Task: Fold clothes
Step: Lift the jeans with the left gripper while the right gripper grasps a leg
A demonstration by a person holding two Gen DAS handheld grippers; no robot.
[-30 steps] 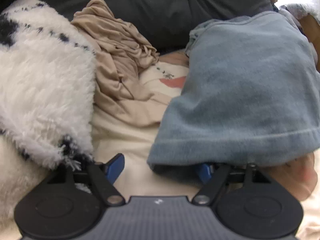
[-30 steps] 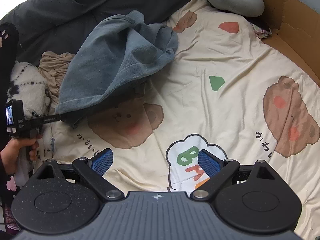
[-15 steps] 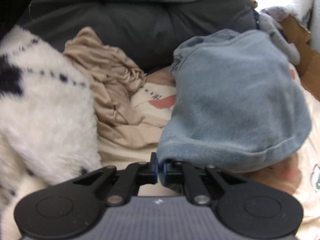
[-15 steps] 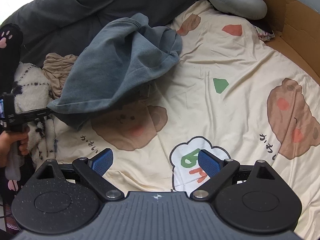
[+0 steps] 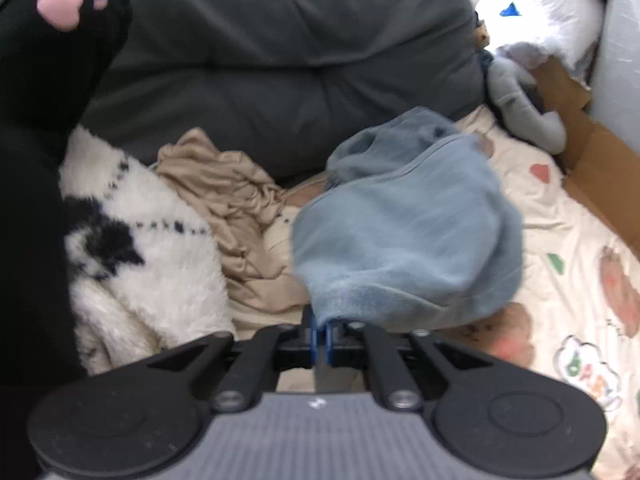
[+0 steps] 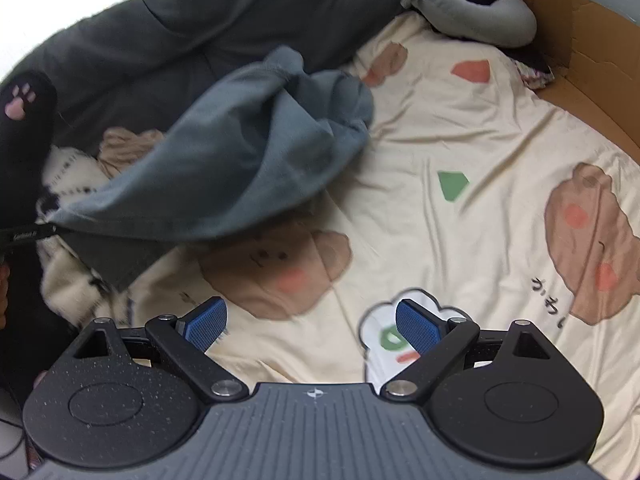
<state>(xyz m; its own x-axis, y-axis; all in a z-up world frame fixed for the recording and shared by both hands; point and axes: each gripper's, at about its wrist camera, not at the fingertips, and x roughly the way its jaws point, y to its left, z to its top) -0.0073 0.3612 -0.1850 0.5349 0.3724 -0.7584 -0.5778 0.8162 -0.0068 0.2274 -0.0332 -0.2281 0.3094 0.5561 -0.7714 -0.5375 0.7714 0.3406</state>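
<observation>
stage: early, nothing folded | left gripper (image 5: pixel 320 330) clamped on hem of slate-blue fleece garment (image 5: pixel 408 240), lifted off cartoon-print cream bedsheet (image 6: pixel 460 128); right gripper (image 6: pixel 310 326) apart, empty | left: spread, fold; beige crumpled top (image 5: pixel 232 200), white fluffy black-patterned garment (image 5: pixel 152 264) untouched

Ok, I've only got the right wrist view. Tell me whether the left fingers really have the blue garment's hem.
Observer: Yes. The left gripper is shut on the ribbed hem of the blue sweatshirt, pinching it at one end.
Operator: Good. Now check the pile beside it for me.
Observer: The beige garment lies crumpled against the white fluffy garment; bare bedsheet shows between it and the sweatshirt.
Operator: Look past the cardboard too.
Observer: A white plastic bag sits beyond the cardboard.
</observation>
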